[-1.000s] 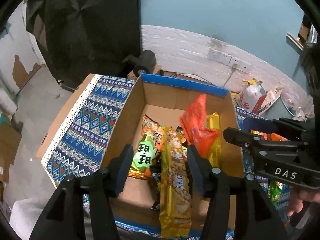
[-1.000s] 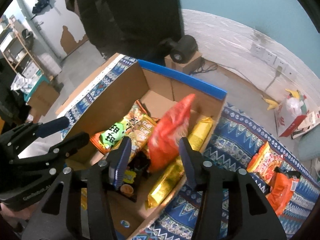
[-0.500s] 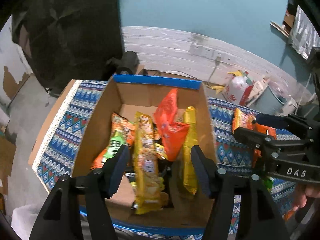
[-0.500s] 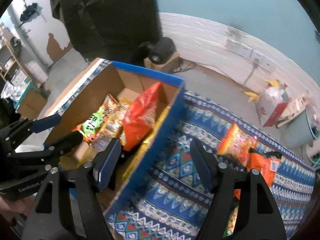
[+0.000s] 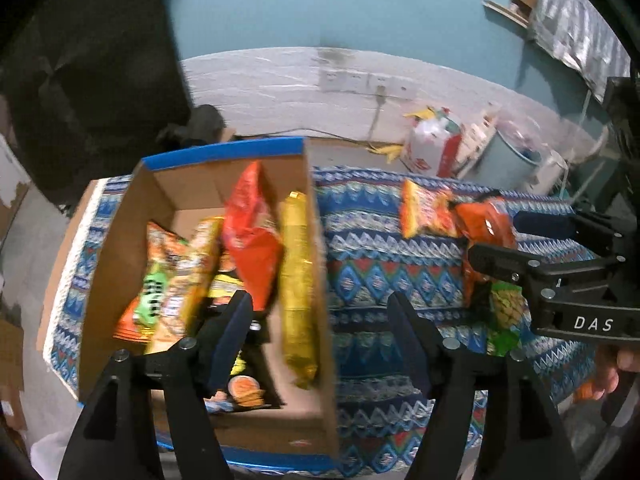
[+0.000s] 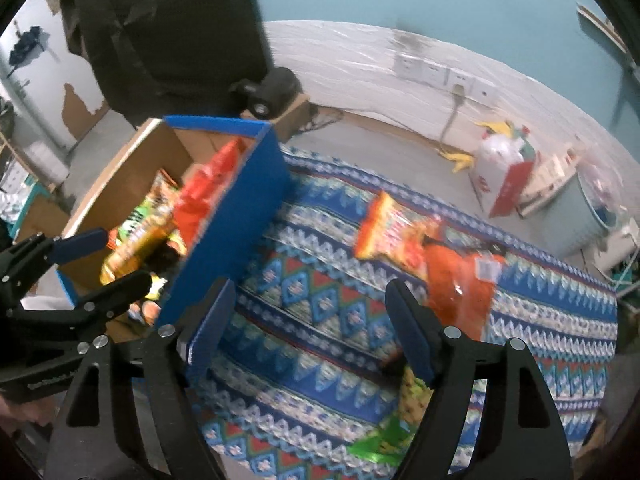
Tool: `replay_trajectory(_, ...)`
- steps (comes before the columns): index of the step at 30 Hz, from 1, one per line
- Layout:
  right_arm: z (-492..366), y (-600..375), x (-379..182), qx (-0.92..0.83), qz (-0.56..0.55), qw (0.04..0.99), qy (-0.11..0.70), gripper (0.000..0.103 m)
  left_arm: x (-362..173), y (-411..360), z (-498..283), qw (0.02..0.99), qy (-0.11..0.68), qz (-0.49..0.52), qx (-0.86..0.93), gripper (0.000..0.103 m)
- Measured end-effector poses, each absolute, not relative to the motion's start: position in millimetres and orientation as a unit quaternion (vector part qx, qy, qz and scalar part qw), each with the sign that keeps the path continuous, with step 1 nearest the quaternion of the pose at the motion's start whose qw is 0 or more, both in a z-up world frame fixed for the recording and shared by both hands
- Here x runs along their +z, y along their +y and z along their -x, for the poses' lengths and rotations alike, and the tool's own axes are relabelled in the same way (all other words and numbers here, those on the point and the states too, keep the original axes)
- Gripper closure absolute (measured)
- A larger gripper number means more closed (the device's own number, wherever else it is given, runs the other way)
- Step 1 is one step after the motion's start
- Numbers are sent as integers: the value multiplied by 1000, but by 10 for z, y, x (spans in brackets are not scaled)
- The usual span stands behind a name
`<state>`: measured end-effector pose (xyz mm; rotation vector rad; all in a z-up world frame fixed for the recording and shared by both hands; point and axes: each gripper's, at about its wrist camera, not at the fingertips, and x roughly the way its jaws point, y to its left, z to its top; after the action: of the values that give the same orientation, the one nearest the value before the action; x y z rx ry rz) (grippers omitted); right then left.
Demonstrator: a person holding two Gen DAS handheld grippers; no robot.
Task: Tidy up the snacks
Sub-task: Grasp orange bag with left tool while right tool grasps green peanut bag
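Both grippers were empty; the fingers of each had just been spreading, with nothing between them.

The right gripper (image 6: 308,328) stood wide, over bare patterned cloth (image 6: 320,280) on the bench. Loose snacks lay to its right: an orange packet (image 6: 460,292) just past the right finger (image 6: 408,332), right of centre in that frame, long axis running top to bottom; a flame-printed packet (image 6: 390,230) above it and overlapping its top edge; a green packet (image 6: 384,436) low in the frame, partly hidden behind the same finger.

The left gripper (image 5: 320,332) was spread about halfway, straddling the right wall of the cardboard box (image 5: 316,264). Its left finger (image 5: 230,330) hung over packed snacks, its right over cloth. The box held a red bag (image 5: 248,240) and a gold packet (image 5: 298,280), both lengthwise, plus others blurred.

Judgement: the right hand was nearer the loose packets; the orange one seemed the likeliest pick, needing a shift toward the frame's right.
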<state>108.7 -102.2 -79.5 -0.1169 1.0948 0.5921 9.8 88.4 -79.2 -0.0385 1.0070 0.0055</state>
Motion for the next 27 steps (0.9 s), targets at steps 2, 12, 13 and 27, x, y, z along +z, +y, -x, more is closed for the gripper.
replay_trajectory(2,-1071,-1149,-837,269,52,812,516,25,-825,786,-103,875,485,13,-5,32)
replay_trajectory(12,-948,-1782,-1186,207,35,807,552,25,-1092,289,-125,862,505,-16,-44,32)
replay_trajectory(13,-929,-1833,-1238,202,32,805,556,25,-1114,257,-126,861,506,-19,-48,32)
replay_trajectory(27,-703,-2132,-1986,173,4,760,627,25,-1563,22,-76,840,537,-39,-69,32)
